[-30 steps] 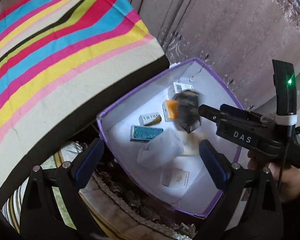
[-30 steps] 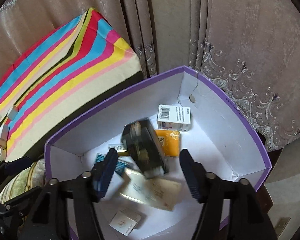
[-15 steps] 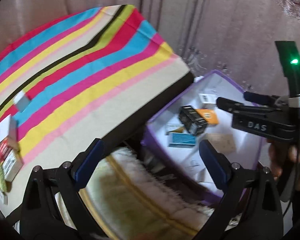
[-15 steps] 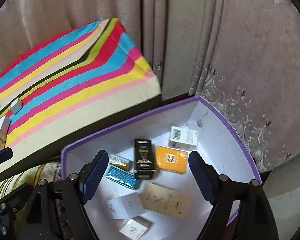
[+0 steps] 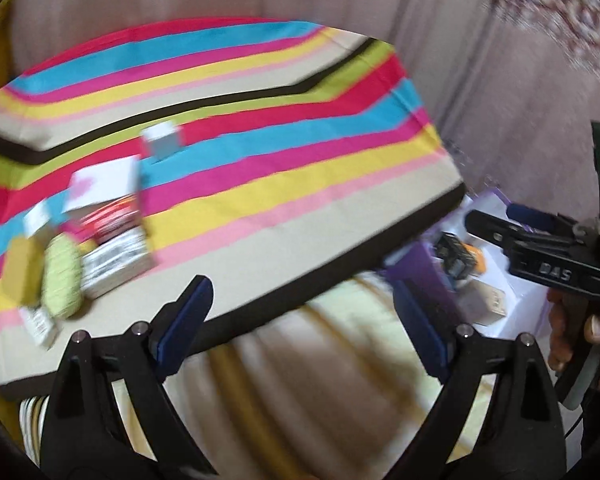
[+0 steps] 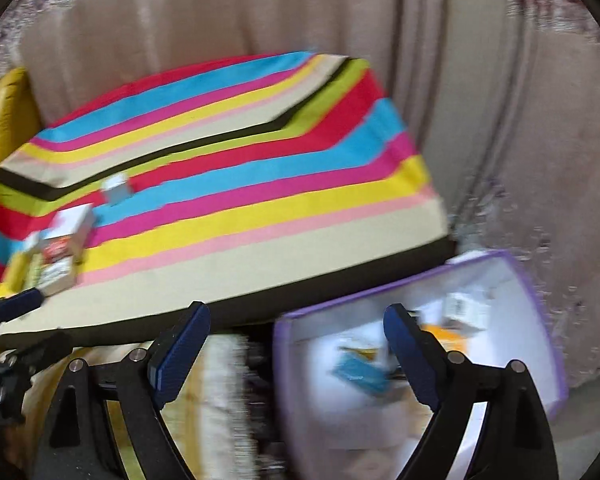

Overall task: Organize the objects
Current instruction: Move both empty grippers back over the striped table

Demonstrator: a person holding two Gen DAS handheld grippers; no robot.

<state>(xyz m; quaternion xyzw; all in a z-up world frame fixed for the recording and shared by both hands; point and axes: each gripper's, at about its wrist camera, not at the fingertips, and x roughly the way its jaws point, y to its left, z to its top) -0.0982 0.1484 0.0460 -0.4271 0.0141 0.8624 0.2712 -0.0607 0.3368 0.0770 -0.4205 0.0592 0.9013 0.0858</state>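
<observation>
My left gripper (image 5: 300, 292) hangs over the near edge of the striped table (image 5: 260, 184), jaws wide and closing a little, nothing between them. Blurred small boxes lie at the table's left: a white box with a pink mark (image 5: 100, 184), a red-and-white box (image 5: 116, 248), a green object (image 5: 62, 280), and a small white box (image 5: 162, 142) farther back. My right gripper (image 6: 298, 316) is opening, with nothing between its jaws. It hangs between the table and the purple box (image 6: 400, 300). Inside that box lie a black box (image 5: 452, 252), a blue box (image 6: 360, 372) and a white box (image 6: 466, 312).
Beige curtains (image 6: 260, 12) hang behind the table and the box. A patterned rug (image 5: 320, 380) covers the floor below the table edge. Something yellow (image 6: 4, 120) stands at the far left. A hand (image 5: 568, 320) holds the right gripper's handle.
The right gripper let the black box drop into the purple box and its jaws spread. Both views have swung left, from the purple box toward the striped table and the boxes on it.
</observation>
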